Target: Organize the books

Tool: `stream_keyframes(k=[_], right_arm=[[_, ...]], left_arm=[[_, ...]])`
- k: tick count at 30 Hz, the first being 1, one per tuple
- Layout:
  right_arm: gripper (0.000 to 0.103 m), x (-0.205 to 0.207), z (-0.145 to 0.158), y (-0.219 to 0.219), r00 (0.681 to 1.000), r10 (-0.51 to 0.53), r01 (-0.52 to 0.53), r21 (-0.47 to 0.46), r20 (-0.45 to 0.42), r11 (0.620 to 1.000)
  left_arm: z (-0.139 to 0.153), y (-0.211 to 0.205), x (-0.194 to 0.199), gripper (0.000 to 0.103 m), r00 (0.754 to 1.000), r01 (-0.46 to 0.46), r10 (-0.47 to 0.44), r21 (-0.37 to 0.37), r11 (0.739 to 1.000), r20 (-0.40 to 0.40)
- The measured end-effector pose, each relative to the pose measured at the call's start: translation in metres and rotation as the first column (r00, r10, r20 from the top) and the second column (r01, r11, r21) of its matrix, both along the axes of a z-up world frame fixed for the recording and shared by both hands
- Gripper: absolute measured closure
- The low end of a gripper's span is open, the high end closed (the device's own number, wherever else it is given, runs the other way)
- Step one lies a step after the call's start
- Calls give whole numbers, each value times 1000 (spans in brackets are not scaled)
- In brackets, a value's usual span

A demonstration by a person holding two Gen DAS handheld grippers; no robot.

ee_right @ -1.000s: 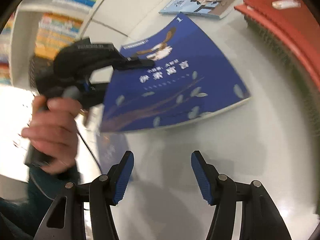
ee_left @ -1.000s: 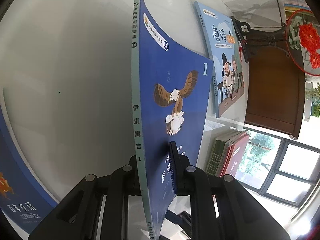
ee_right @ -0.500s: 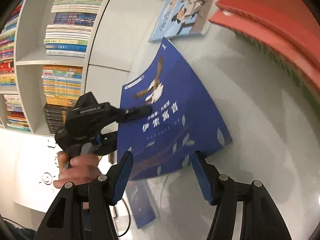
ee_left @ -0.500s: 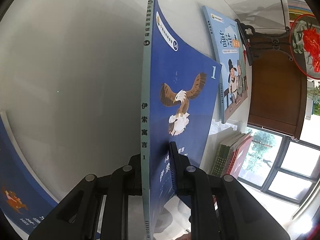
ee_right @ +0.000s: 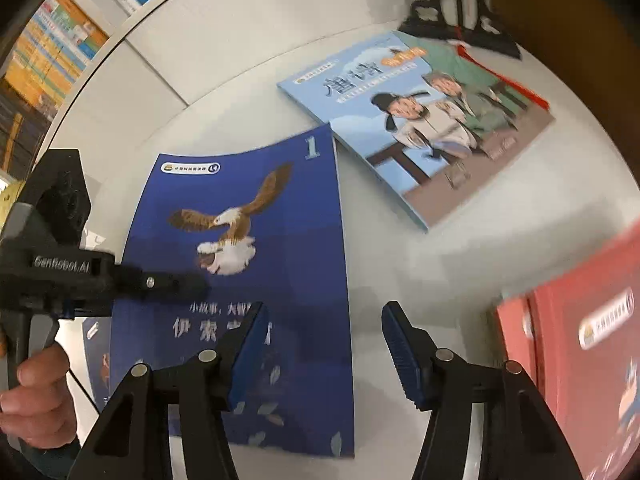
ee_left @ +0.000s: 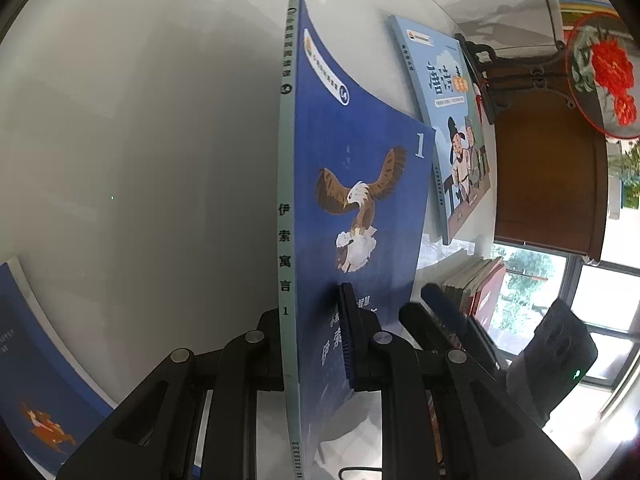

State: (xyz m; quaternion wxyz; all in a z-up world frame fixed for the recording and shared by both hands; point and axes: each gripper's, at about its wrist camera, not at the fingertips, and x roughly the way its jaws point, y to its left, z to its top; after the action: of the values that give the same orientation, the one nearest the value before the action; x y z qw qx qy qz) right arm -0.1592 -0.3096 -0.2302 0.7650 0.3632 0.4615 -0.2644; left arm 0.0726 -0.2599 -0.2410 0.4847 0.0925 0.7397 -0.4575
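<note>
Looks like a reading room or library. Packed bookshelves (ee_right: 52,52) beside a white table (ee_right: 400,264), children's books (ee_right: 420,120) scattered there.

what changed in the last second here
The right hand-held gripper has swung in over the eagle book and now shows in the left wrist view; its jaws, just closing a little, remain open with nothing between them. The left hand-held gripper stays clamped on the book at its spine edge. The light blue book has not moved.
</note>
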Motion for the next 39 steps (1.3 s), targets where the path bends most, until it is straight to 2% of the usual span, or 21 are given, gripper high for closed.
stream_keyframes(k=[3, 5, 9, 14, 19, 22, 25, 28, 29, 32, 33, 34, 36, 37, 39], right_arm=[[52, -1, -3, 2, 1000, 5, -5, -23, -11, 1000], [66, -1, -4, 5, 1000, 21, -21, -19, 1, 1000], [66, 0, -3, 6, 999, 33, -33, -20, -10, 999], [66, -6, -8, -8, 996, 11, -23, 130, 91, 991], [66, -12, -10, -5, 990, 67, -91, 198, 126, 976], [66, -19, -17, -7, 980, 52, -104, 269, 194, 957], [66, -31, -20, -7, 956, 6, -111, 343, 294, 933], [66, -37, -25, -7, 887, -59, -170, 442, 458, 881], [66, -39, -27, -7, 883, -78, -157, 447, 462, 880], [65, -35, -38, -2, 922, -56, -125, 433, 383, 893], [65, -34, -43, -2, 915, -67, -134, 458, 397, 879], [65, -37, -47, -2, 898, -100, -139, 491, 429, 860], [65, -46, -53, -6, 828, -202, -157, 563, 522, 812], [65, -49, -58, -7, 810, -231, -159, 580, 540, 799], [65, -51, -63, -8, 794, -258, -162, 600, 551, 783]], left_arm=[[1, -1, -2, 87, 1000, 21, -20, -19, 1000, 20], [2, -1, -3, 87, 999, 29, -28, -24, 999, 30], [4, -3, -3, 87, 997, 44, -42, -24, 999, 57], [4, -3, 2, 87, 997, 31, -29, -27, 999, 65], [5, -2, 6, 87, 997, 19, -16, -36, 999, 73], [5, -1, 10, 87, 997, 18, -14, -48, 999, 78], [1, 1, 14, 87, 999, 15, -13, -60, 998, 41], [1, 1, 15, 87, 999, 25, -22, -72, 997, 37], [1, 1, 14, 87, 999, 29, -26, -75, 997, 39], [0, 2, 15, 87, 999, 23, -22, -82, 996, 24], [0, 1, 15, 87, 1000, 23, -21, -84, 996, 20], [0, 1, 16, 87, 1000, 25, -24, -86, 996, 19], [1, 2, 19, 87, 1000, 22, -20, -92, 995, 22], [0, 3, 21, 87, 1000, 18, -17, -94, 995, 12], [-2, 4, 24, 87, 1000, 8, -10, -100, 995, -12]])
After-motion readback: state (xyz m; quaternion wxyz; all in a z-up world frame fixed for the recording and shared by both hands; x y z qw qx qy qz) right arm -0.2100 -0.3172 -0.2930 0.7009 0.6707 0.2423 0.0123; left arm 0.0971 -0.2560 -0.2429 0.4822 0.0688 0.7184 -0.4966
